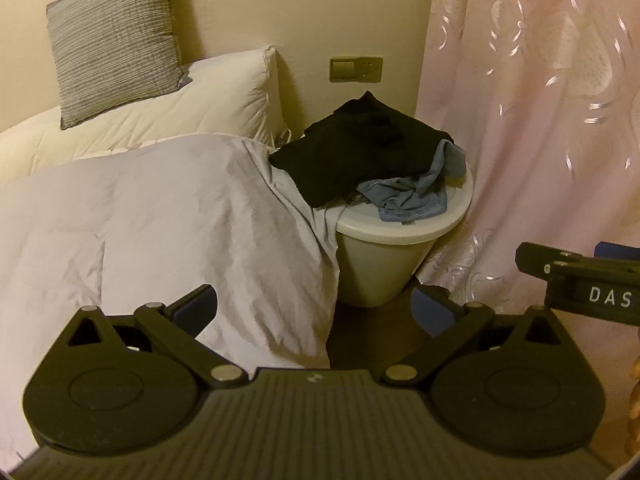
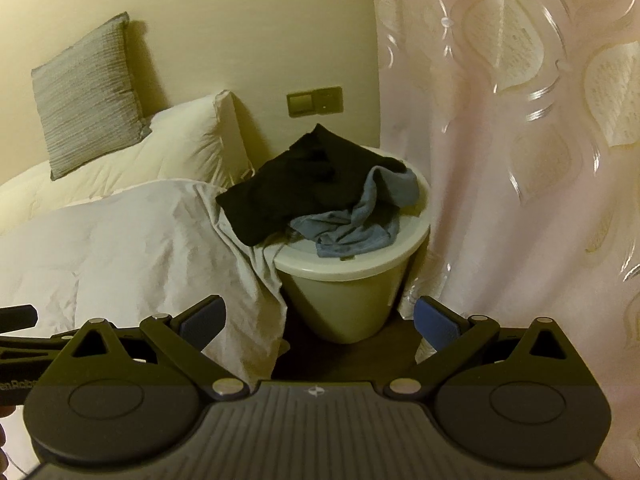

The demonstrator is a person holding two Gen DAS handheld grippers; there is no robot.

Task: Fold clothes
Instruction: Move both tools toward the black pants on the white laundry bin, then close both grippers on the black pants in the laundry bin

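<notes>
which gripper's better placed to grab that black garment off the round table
Probably the left, by a small margin. The black garment hangs toward the bed, on the left gripper's side; the right gripper is likewise open.

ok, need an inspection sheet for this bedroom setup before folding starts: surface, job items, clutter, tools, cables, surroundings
Surface: bed with a pale duvet, rumpled; one edge drapes onto the round side table.
Job's things: black garment heaped on the side table, overhanging toward the bed; blue garment crumpled under and beside it. Neither folded.
Clutter: grey cushion leaning on the wall, white pillow below it.
Grippers: left tool open, holding nothing; right tool open, holding nothing. Both short of the clothes.
Cables: nothing seen.
Surroundings: cream wall with a switch plate; pink patterned curtain right of the table; dark floor beneath.
</notes>
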